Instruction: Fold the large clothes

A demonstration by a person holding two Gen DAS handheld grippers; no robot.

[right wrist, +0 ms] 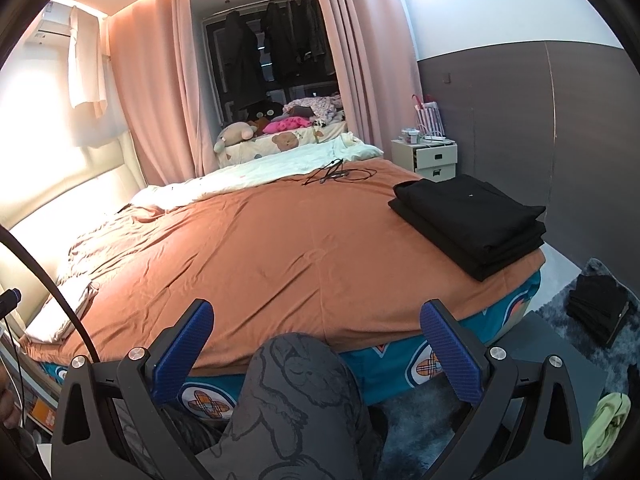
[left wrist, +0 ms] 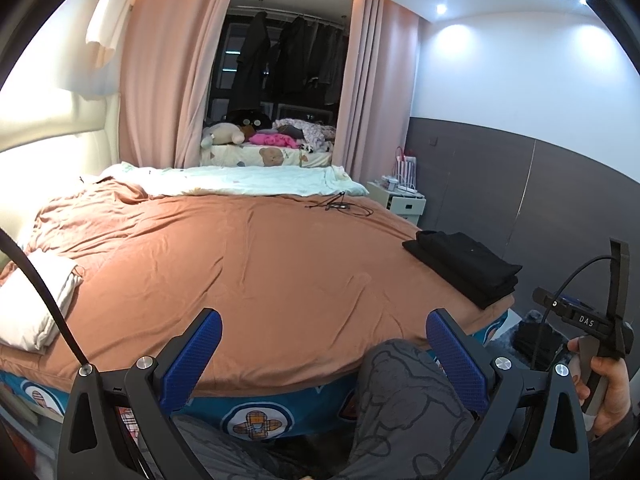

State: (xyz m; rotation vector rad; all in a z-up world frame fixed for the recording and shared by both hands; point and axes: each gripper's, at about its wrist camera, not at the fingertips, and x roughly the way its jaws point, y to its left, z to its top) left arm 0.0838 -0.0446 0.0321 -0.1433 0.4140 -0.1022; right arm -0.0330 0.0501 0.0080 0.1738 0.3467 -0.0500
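A stack of folded black clothes (left wrist: 464, 270) (right wrist: 472, 220) rests on the right corner of the bed, on the orange sheet (left wrist: 240, 268) (right wrist: 260, 248). My left gripper (left wrist: 324, 334) is open at the bed's near edge, holding nothing, well left of the stack. My right gripper (right wrist: 316, 328) is open too, empty, over the near edge with a patterned grey trouser knee (right wrist: 296, 392) between its fingers' line of sight. In the left wrist view the right gripper's body (left wrist: 588, 320) shows at far right, held by a hand (left wrist: 608, 380).
A white folded cloth (left wrist: 36, 300) lies at the bed's left end. Cables (left wrist: 340, 204) lie near a pale quilt (left wrist: 256, 180) at the back. A white nightstand (right wrist: 436, 158) stands right of the bed. More dark clothes (right wrist: 600, 308) and a green item (right wrist: 608, 420) lie on the floor rug.
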